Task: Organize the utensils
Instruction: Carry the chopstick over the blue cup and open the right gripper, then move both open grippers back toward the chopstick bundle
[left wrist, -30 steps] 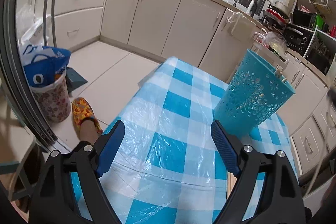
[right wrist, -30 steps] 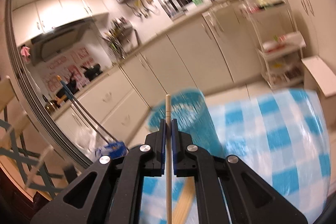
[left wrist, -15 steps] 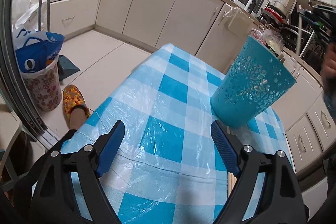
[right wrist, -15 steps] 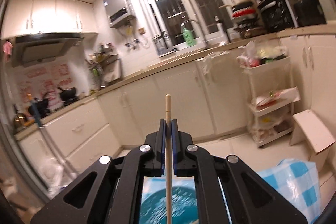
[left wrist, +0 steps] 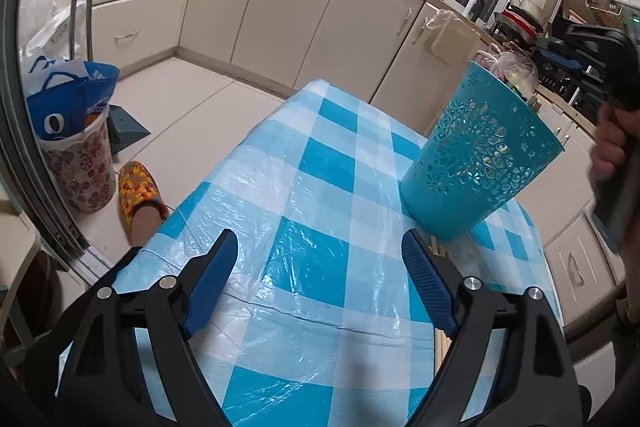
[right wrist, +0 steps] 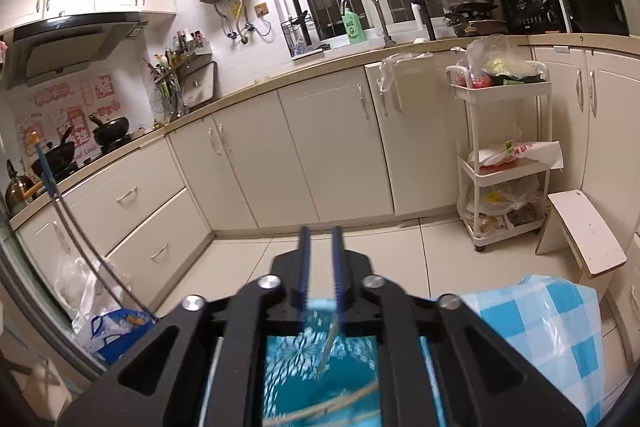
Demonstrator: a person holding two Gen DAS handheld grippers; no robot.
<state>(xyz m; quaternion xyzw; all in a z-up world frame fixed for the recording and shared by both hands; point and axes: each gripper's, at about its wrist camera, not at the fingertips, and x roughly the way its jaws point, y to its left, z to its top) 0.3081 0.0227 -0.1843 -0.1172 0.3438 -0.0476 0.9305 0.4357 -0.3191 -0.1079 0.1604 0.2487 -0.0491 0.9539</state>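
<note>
A teal perforated utensil holder point(left wrist: 480, 155) stands on the blue-checked tablecloth point(left wrist: 304, 211). My left gripper point(left wrist: 320, 259) hovers low over the cloth, left of the holder, open with nothing between its fingers. Wooden chopsticks point(left wrist: 438, 251) lie on the cloth beside its right finger. In the right wrist view my right gripper point(right wrist: 320, 239) is above the holder point(right wrist: 304, 367), its jaws opening a narrow gap with nothing between the pads. A pale chopstick point(right wrist: 329, 347) shows blurred inside the holder below them. The hand point(left wrist: 610, 147) holding the right gripper shows at the left wrist view's right edge.
A floral bin with a blue bag point(left wrist: 76, 147) and a patterned slipper point(left wrist: 140, 187) are on the floor left of the table. Cream cabinets point(left wrist: 288, 7) line the far walls. A white trolley point(right wrist: 504, 155) and a small wooden stool point(right wrist: 584, 231) stand beyond the table.
My right gripper swung over the teal holder and its jaws parted; the chopstick it held upright has slipped out, down into the holder. The left gripper stayed put and open.
</note>
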